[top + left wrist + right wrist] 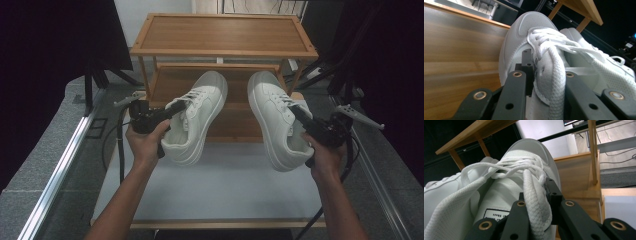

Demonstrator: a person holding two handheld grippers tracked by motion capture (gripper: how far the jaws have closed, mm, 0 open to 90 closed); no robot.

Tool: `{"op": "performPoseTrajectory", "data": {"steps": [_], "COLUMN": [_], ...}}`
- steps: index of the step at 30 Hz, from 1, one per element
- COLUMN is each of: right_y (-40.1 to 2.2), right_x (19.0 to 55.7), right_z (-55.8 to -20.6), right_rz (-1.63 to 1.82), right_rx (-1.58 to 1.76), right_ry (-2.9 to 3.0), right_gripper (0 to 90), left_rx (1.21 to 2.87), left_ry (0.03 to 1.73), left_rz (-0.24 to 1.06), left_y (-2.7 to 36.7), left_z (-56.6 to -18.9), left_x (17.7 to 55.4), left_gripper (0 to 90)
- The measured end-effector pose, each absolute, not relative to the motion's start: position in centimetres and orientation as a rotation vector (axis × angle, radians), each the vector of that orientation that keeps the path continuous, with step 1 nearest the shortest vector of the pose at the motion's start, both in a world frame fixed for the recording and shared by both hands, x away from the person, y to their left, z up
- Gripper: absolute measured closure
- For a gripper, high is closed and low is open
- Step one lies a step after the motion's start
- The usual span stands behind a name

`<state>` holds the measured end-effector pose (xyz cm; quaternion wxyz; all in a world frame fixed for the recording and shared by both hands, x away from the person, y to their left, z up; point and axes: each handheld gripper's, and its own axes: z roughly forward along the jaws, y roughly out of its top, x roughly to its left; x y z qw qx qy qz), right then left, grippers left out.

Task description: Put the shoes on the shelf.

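Left gripper [176, 107] clamped on the laced upper of the left white sneaker [196, 117], lifted clear of the tabletop [220, 185]. Right gripper [299, 116] likewise closed on the upper and lace of the right white sneaker [274, 117], also held in the air. Both sneakers toe-forward, near each other, in front of the lower shelf of the wooden shoe rack [222, 35].

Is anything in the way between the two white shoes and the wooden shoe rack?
Nothing visible. The left sneaker and the right sneaker hang in the air, toes toward the shoe rack. Its lower shelf ahead of them looks bare.
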<state>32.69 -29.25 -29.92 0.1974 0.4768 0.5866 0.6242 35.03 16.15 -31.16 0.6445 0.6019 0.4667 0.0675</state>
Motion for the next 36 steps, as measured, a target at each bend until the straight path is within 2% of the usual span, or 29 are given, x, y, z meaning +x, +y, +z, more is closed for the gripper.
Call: {"op": "performPoseTrajectory", "data": {"steps": [18,36], "right_y": [-26.7,-24.5], "right_x": [36.0,39.8], "right_z": [-27.6,-28.4], "right_rz": [1.736,1.697], "right_rx": [1.390,1.498], "right_ry": [1.622,1.592], "right_gripper": [83.3,83.3], "left_rx": [1.322,1.295], "left_ry": [1.089,1.179], "left_rz": [0.145,0.173], "left_y": [15.3,13.9], "left_z": [-29.6,-29.3], "left_x": [37.3,40.3], "left_gripper": [81.0,80.9]}}
